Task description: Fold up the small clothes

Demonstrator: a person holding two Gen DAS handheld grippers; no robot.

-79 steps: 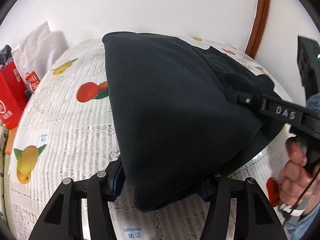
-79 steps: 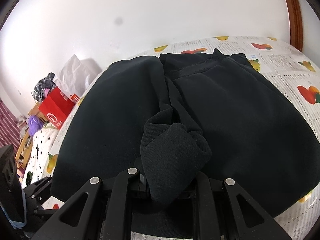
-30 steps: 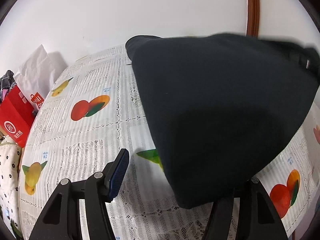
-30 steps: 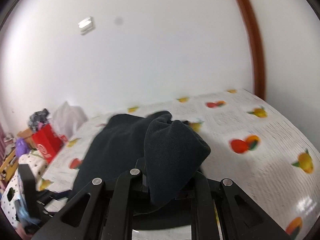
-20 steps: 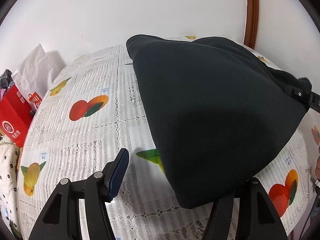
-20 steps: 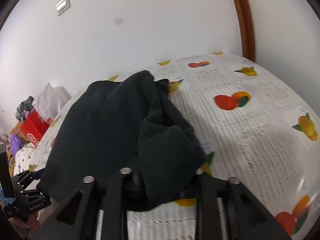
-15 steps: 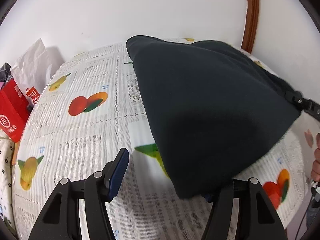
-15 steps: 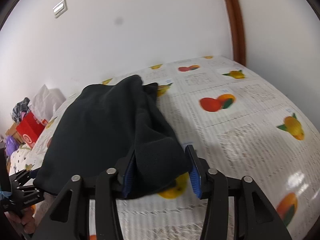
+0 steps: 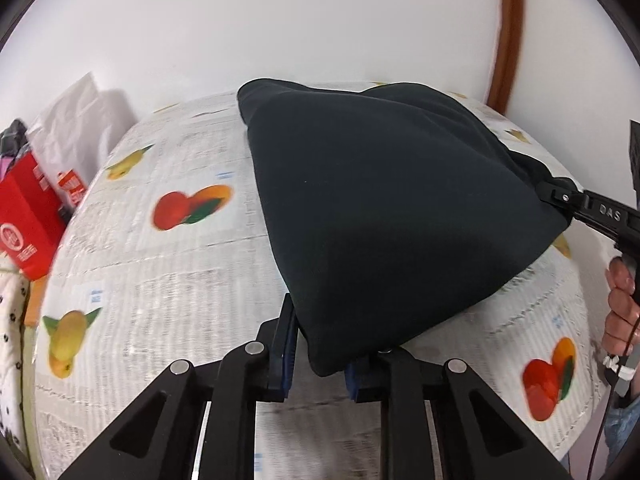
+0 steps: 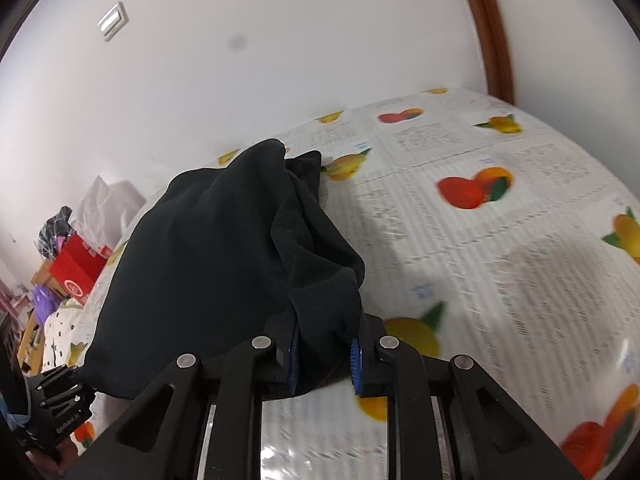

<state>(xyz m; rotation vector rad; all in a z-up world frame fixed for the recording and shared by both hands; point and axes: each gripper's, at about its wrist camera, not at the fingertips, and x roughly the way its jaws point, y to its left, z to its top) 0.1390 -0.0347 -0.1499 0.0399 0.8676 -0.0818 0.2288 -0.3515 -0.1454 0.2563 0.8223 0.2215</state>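
Observation:
A black garment (image 9: 392, 200) hangs stretched between my two grippers above the fruit-print tablecloth (image 9: 160, 280). My left gripper (image 9: 320, 356) is shut on its near corner. In the left wrist view my right gripper (image 9: 560, 196) grips the garment's other corner at the right. In the right wrist view my right gripper (image 10: 324, 352) is shut on a bunched fold of the same garment (image 10: 208, 248), and my left gripper (image 10: 60, 400) holds its far corner at the lower left.
A red bag (image 9: 24, 216) and a white plastic bag (image 9: 76, 120) stand off the table's left side. A white wall and a brown door frame (image 9: 508, 40) lie behind. The tablecloth (image 10: 500, 240) stretches to the right of the garment.
Both grippers reopened and closed again on the garment's corners. The garment was lifted, swung left off the right half of the table, and now hangs lower between the grippers.

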